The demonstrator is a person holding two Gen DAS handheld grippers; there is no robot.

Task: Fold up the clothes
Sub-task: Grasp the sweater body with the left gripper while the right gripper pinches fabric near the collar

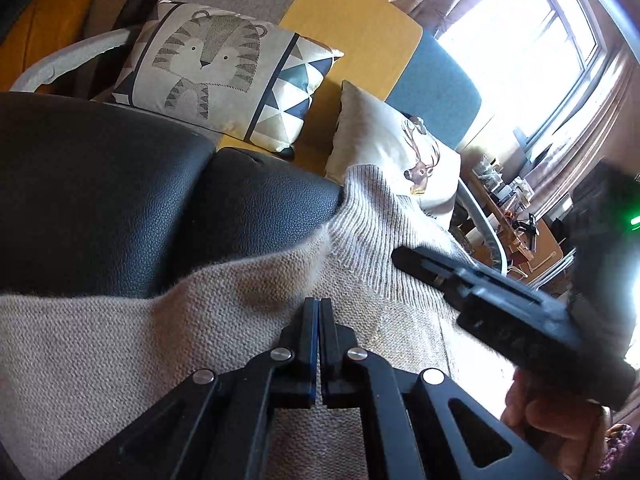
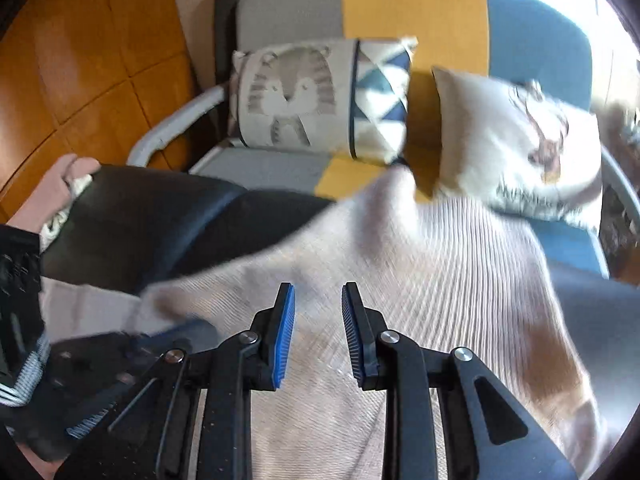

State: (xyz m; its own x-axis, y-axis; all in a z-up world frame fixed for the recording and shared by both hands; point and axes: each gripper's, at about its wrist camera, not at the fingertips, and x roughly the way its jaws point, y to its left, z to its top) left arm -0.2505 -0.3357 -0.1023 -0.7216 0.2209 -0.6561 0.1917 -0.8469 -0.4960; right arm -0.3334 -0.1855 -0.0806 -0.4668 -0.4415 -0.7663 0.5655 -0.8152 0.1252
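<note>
A beige knitted sweater (image 1: 168, 344) lies spread over a black leather cushion (image 1: 100, 184); its ribbed part (image 1: 372, 220) reaches toward the sofa. My left gripper (image 1: 319, 305) is shut just above the knit, and no fabric shows between its pads. In the right wrist view the same sweater (image 2: 420, 264) fills the middle, blurred. My right gripper (image 2: 318, 294) hovers over it, open, with nothing between the blue pads (image 2: 286, 332). The right gripper (image 1: 404, 258) also shows from the side in the left wrist view, held by a hand (image 1: 556, 412). The left gripper (image 2: 136, 344) appears blurred at lower left.
Behind the cushion stands a sofa (image 2: 416, 4) in grey, yellow and blue, with a tiger pillow (image 1: 216, 76) and a deer pillow (image 1: 400, 152). A wooden floor (image 2: 92, 52) lies to the left. A bright window (image 1: 516, 40) and a cluttered table (image 1: 516, 216) are at the right.
</note>
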